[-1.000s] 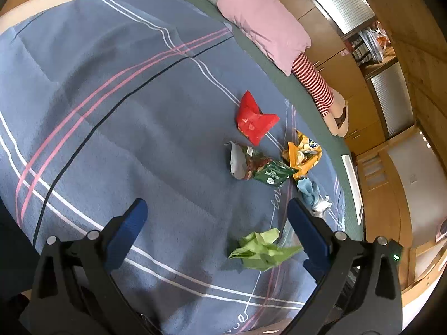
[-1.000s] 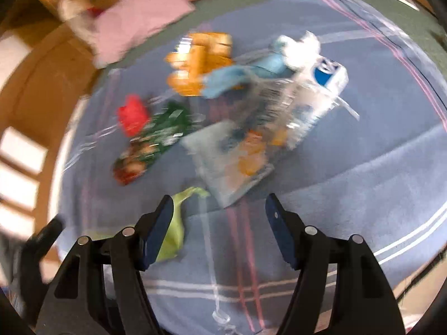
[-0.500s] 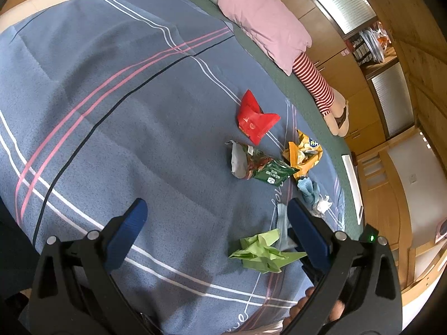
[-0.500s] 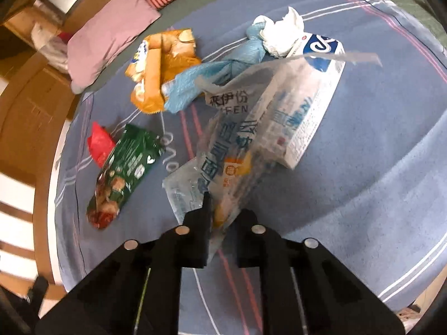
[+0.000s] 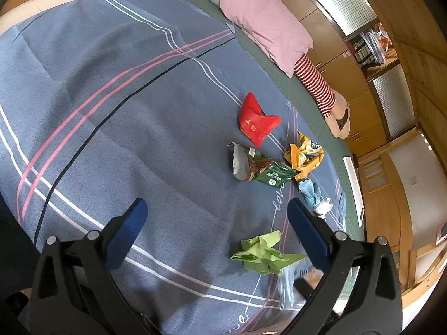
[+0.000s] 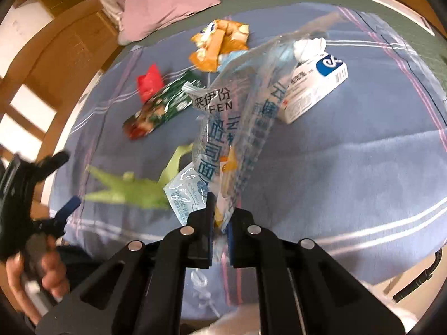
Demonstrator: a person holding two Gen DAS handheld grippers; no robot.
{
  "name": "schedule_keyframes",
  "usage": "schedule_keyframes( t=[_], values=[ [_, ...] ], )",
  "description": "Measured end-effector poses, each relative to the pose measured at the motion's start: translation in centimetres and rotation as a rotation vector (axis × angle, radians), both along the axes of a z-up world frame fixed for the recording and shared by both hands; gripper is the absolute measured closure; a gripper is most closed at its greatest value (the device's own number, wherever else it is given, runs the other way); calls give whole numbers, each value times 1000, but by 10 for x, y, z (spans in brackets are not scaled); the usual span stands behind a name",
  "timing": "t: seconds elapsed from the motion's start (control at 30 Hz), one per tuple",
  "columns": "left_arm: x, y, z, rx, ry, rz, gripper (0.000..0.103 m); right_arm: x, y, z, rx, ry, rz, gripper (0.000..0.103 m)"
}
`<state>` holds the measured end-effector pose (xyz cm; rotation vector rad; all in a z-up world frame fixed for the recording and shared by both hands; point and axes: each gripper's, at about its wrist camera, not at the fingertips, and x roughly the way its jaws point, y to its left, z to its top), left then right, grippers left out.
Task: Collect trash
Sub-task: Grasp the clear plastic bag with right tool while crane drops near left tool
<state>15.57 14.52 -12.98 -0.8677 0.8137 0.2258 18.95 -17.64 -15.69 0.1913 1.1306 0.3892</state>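
Note:
My right gripper (image 6: pixel 220 217) is shut on a clear plastic bread bag (image 6: pixel 237 111) with blue print and holds it lifted above the blue bedspread (image 6: pixel 349 167). My left gripper (image 5: pixel 215 217) is open and empty above the bed, with crumpled green paper (image 5: pixel 259 254) just past its right finger. Further off lie a red wrapper (image 5: pixel 255 121), a green snack bag (image 5: pixel 265 170), an orange chip bag (image 5: pixel 304 156) and blue-white tissue (image 5: pixel 314 198). The right wrist view shows the green paper (image 6: pixel 131 189), green bag (image 6: pixel 162 106), red wrapper (image 6: pixel 149 82), orange bag (image 6: pixel 218 44) and a white tissue pack (image 6: pixel 313 89).
A pink pillow (image 5: pixel 265 25) and a striped-legged doll (image 5: pixel 321 89) lie along the bed's far edge. Wooden cabinets (image 5: pixel 391 106) stand beyond the bed. The hand holding the left gripper (image 6: pixel 36 251) shows at lower left in the right wrist view.
My right gripper closed on the clear bread bag and raised it off the bedspread toward the bed's near edge. My left gripper stayed open and barely moved.

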Motion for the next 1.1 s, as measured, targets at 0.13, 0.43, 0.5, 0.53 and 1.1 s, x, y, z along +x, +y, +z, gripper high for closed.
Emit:
schedule_keyframes(
  t=[0.13, 0.43, 0.5, 0.53, 1.1],
  values=[
    [0, 0, 0, 6, 1, 0, 3, -14, -3, 3, -61, -13, 9, 94],
    [7, -17, 5, 100, 5, -76, 3, -17, -2, -2, -212, -39, -12, 94],
    [9, -19, 5, 111, 11, -90, 3, -17, 0, -5, -212, -36, -8, 94],
    [9, -19, 5, 110, 13, -91, 3, -17, 0, -5, -212, -34, -7, 94],
    [6, -13, 0, 72, 29, -66, 3, -9, -20, -8, -211, -13, -144, 35]
  ],
)
